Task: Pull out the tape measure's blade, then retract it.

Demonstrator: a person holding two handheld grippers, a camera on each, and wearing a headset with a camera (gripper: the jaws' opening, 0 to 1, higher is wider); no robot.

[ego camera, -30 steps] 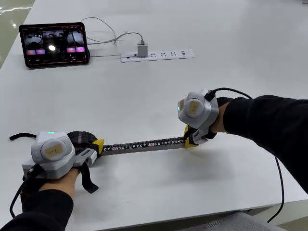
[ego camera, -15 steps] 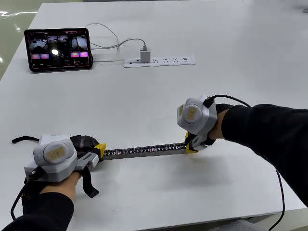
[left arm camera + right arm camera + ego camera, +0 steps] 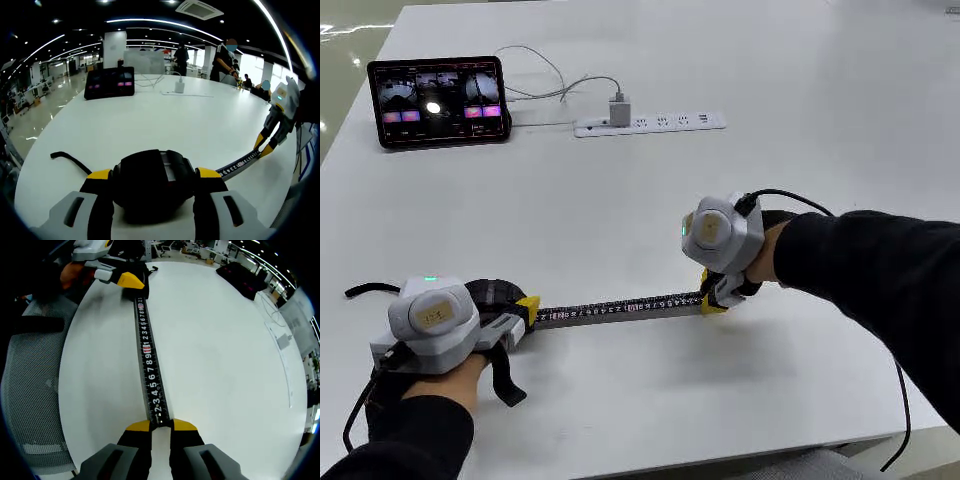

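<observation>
The white bench [image 3: 650,200] carried a tablet [image 3: 438,100] and a power strip [image 3: 650,123] at its far side. Near the front edge, the left tongs [image 3: 155,174] were clenched around the black tape measure [image 3: 150,187], which rested on the bench. Its blade [image 3: 149,357] lay drawn out flat to the right tongs [image 3: 157,426], which were clamped on its tip.

White bench [image 3: 620,200], broad, plain top. Tablet [image 3: 438,100], dark-framed, screen lit, stood propped up near the far left edge. White power strip [image 3: 665,121] lay to the tablet's right, with a white charger [image 3: 619,107] plugged into it. Thin white cable [image 3: 585,79] looped between charger and tablet. Grey mesh chair [image 3: 32,390] sat at the bench's near edge.
</observation>
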